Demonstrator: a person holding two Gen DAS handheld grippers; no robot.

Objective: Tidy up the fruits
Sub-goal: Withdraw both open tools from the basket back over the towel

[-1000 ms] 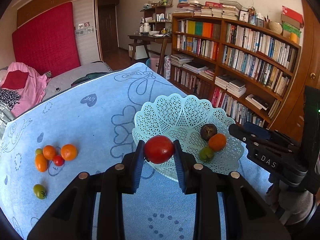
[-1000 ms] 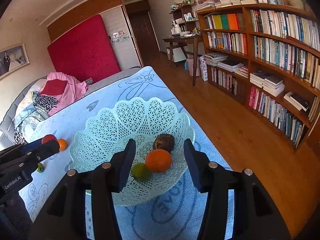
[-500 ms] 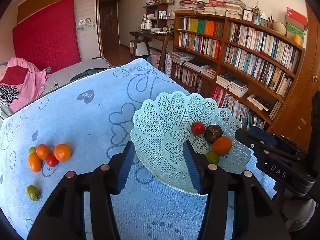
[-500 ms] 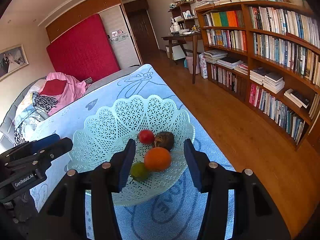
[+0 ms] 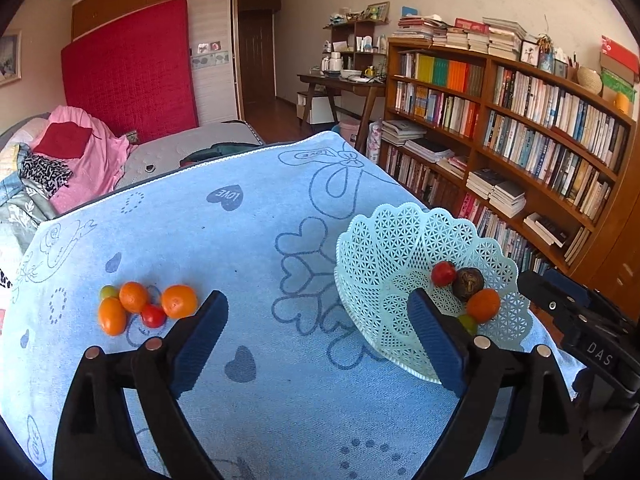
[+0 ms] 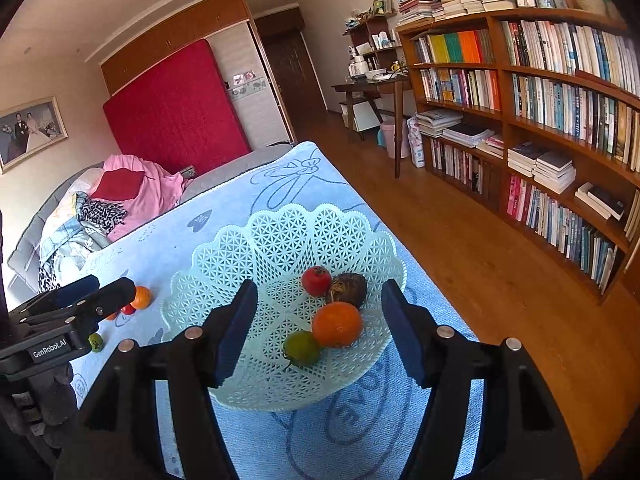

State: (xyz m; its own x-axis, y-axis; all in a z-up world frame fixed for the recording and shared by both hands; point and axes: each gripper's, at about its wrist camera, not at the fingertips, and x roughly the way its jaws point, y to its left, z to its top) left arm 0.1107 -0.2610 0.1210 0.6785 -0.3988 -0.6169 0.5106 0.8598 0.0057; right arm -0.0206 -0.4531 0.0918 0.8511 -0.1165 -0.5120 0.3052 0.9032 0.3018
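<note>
Basket (image 6: pixel 280 240) near cloth (image 5: pixel 240 240) right edge; open cloth between basket, fruit cluster (image 5: pixel 144 306).

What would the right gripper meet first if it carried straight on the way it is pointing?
Probably the orange fruit in the lattice basket; it lies between the open right gripper fingers' line, though depth is unclear.

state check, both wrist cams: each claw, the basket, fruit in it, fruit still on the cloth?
left claw: open, empty, jaws just opened wide
right claw: open, empty, jaws just opened further, over the basket
basket: upright on the blue cloth
red tomato: in basket
dark fruit: in basket
orange: in basket
green fruit: in basket
fruit cluster: loose on cloth
</note>
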